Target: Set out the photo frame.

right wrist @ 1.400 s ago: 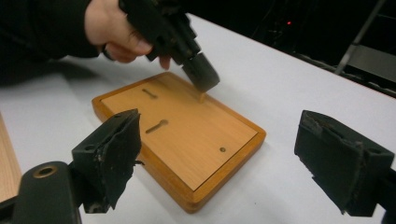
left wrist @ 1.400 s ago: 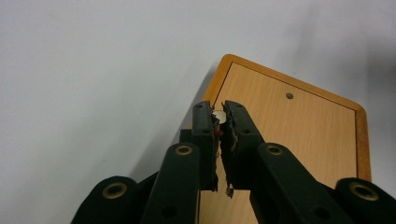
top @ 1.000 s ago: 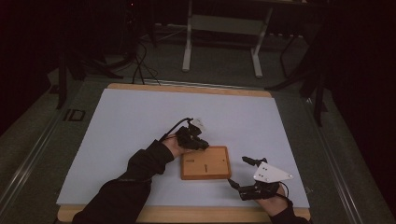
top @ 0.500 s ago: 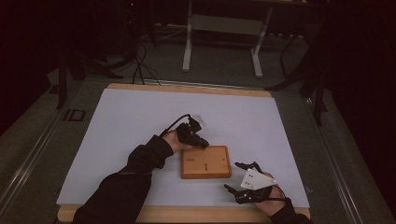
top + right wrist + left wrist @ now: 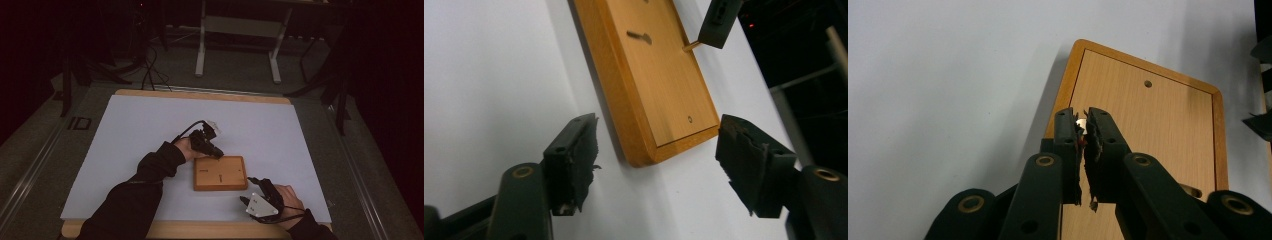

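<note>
Wooden board, one only, lies on the white sheet near the table's front edge. At the board's left far corner, the left gripper is pinched on a small peg, apparently being seated. One more peg lies on the board. Right of the board, the right gripper waits, jaws spread wide, holding nothing.

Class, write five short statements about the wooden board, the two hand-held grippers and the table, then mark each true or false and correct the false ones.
1. The board lies flat on a white sheet. True.
2. The right hand-held gripper is clamped on the board. False: its jaws are wide open near a corner.
3. The left hand-held gripper pinches a small peg. True.
4. Several boards are stacked. False: just one.
5. The board has a small round hole. True.
</note>
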`<state>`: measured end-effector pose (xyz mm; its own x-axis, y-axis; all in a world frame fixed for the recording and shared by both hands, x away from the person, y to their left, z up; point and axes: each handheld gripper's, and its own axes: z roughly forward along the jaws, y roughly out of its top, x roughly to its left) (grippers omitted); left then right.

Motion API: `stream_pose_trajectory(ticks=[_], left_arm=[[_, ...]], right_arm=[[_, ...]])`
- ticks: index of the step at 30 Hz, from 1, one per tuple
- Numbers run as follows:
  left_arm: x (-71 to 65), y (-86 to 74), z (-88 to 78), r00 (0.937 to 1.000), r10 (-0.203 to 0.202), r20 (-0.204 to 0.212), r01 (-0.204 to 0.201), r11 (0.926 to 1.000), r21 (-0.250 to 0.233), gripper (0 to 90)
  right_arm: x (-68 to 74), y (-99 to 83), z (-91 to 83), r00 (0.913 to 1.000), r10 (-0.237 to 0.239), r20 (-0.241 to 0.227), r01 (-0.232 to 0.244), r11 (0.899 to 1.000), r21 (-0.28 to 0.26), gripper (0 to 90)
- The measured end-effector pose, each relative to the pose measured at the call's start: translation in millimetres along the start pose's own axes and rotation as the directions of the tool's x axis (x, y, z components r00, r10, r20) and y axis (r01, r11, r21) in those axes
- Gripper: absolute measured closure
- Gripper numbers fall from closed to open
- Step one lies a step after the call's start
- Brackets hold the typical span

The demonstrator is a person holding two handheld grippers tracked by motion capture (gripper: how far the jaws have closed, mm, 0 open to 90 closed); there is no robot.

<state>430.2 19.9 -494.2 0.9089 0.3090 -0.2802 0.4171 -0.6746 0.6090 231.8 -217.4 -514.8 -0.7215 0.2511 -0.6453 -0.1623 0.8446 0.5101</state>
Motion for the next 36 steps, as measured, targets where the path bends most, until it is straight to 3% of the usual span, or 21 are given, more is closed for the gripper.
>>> stream_pose_trajectory(ticks=[1,2,6,9,12,14,21,22,23,24,27,30,34,36], left_arm=[[0.5,0.4,-0.1,1.0,-0.001,0.003,0.001,1.0,0.003,84.8],[2.0,0.6,-0.1,0.9999,-0.005,0.012,0.005,1.0,0.004,84.8],[6.1,0.7,0.1,0.9992,-0.022,0.034,0.023,0.9997,-0.001,84.7],[7.3,0.6,0.0,0.9989,-0.023,0.041,0.023,0.9997,0.0,84.8],[7.4,1.1,0.2,0.9989,-0.018,0.044,0.018,0.9998,0.003,84.7],[7.6,1.4,0.2,0.9989,-0.014,0.045,0.014,0.9999,0.005,84.7],[8.2,2.1,0.4,0.9987,-0.005,0.051,0.005,0.9999,0.01,84.7],[8.2,2.1,0.4,0.9987,-0.005,0.051,0.005,0.9999,0.01,84.7],[8.2,2.2,0.4,0.9987,-0.002,0.051,0.002,0.9999,0.013,84.7],[8.1,2.2,0.4,0.9987,-0.002,0.05,0.002,0.9999,0.013,84.7],[8.0,2.2,0.4,0.9988,-0.002,0.05,0.002,0.9999,0.013,84.7],[8.0,2.4,0.5,0.9987,0.002,0.051,-0.003,0.9999,0.014,84.7],[8.2,2.5,0.5,0.9986,0.004,0.052,-0.005,0.9999,0.016,84.7],[8.0,2.6,0.6,0.9987,0.004,0.051,-0.004,0.9999,0.017,84.6]], right_arm=[[2.2,0.1,1.0,0.9996,-0.023,0.014,0.023,1.0,0.009,33.7],[5.9,0.2,2.8,0.9957,-0.082,0.042,0.081,0.996,0.032,34.3],[15.2,-0.5,7.2,0.9735,-0.202,0.106,0.197,0.978,0.063,38.6],[17.7,-0.5,9.0,0.968,-0.221,0.119,0.215,0.975,0.064,41.2],[19.1,-0.3,12.9,0.9565,-0.261,0.13,0.252,0.964,0.083,44.5],[19.2,-0.3,13.5,0.9546,-0.27,0.127,0.26,0.962,0.086,45.2],[25.7,-3.4,22.1,0.9267,-0.349,0.141,0.334,0.935,0.119,50.7],[25.7,-3.4,22.1,0.9267,-0.349,0.141,0.334,0.935,0.119,50.7],[26.7,-3.8,23.2,0.9221,-0.361,0.14,0.346,0.93,0.122,51.7],[29.7,-4.5,25.5,0.9067,-0.391,0.157,0.374,0.918,0.13,54.5],[34.2,-5.7,29.5,0.8759,-0.449,0.177,0.427,0.892,0.15,57.5],[38.5,-6.9,33.6,0.8522,-0.489,0.187,0.463,0.871,0.165,58.9],[39.2,-7.5,36.7,0.8384,-0.504,0.206,0.474,0.862,0.182,60.5],[38.7,-8.2,38.4,0.8382,-0.502,0.213,0.47,0.863,0.185,61.3]])
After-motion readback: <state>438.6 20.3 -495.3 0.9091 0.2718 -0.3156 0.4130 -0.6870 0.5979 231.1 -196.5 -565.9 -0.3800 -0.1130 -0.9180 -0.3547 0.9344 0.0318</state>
